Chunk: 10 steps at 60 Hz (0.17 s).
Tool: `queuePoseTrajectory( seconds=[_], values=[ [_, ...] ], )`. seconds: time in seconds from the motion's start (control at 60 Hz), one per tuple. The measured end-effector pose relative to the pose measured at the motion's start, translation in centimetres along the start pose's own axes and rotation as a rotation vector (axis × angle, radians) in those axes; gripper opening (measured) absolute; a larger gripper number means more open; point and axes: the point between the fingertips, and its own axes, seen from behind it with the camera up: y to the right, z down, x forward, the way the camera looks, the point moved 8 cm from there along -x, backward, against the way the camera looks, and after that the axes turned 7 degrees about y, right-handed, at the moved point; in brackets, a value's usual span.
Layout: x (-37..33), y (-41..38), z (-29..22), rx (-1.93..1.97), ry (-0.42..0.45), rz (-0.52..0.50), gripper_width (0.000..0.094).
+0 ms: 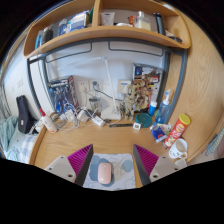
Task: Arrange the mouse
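A pale pink mouse (pixel 104 172) lies on a light blue mouse mat (pixel 114 170) with cloud shapes, on a wooden desk (pixel 110 138). My gripper (pixel 112 166) is open above them. The mouse sits between the fingers, nearer the left finger (pixel 79 160), with a gap on each side. The right finger (pixel 146 159) stands over the mat's right edge. Both fingers show magenta pads. The mouse rests on the mat on its own.
At the back of the desk are cables, a toy figure (pixel 135 96), a blue cup (pixel 143 119), a blue bottle (pixel 163 107), a red tube (pixel 179 127) and a white cup (pixel 177 148). A black speaker (pixel 24 112) stands at left. A shelf (pixel 110 33) runs overhead.
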Motion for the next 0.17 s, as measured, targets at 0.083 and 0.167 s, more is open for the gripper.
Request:
queuePoseTrajectory(
  seconds=[0.083, 0.167],
  values=[
    [-0.5, 0.9, 0.0, 0.000, 0.008, 0.003, 0.0793],
    [-0.5, 1.8, 0.8, -0.010, -0.005, 0.010, 0.0794]
  ],
)
